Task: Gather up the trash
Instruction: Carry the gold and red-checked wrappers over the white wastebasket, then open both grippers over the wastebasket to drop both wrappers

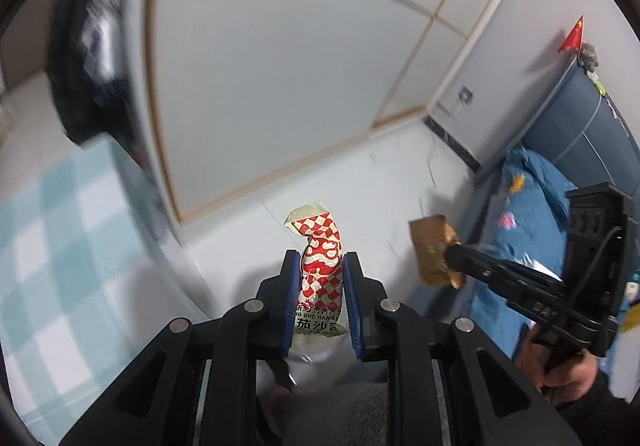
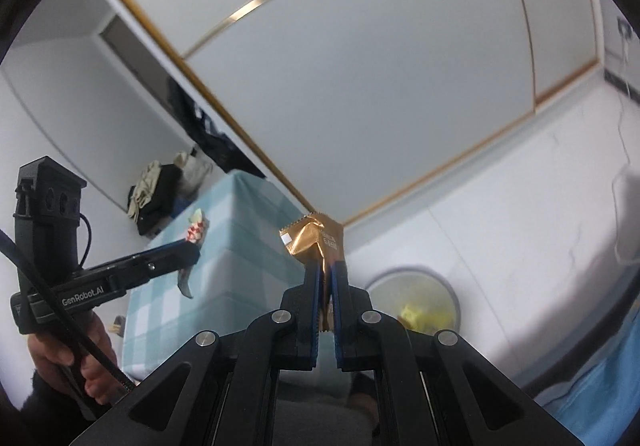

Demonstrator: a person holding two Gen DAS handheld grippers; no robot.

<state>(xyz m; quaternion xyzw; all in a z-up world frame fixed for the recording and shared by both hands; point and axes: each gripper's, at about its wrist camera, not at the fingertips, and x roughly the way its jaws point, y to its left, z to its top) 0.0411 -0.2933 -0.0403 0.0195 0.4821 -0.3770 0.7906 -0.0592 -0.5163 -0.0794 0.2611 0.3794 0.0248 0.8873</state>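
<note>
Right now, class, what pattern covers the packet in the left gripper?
Red-and-white checks on the crinkled plastic sauce packet, clearest in the left wrist view.

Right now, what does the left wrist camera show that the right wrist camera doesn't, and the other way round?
Only the left wrist view shows the blue bedding and a small red flag. Only the right wrist view shows the round bin with yellow scraps inside, and clothes piled on the checked cloth. Both show the left gripper clamped on the red-and-white wrapper, the right gripper clamped on the gold wrapper, the checked cloth and the panelled wall.
</note>
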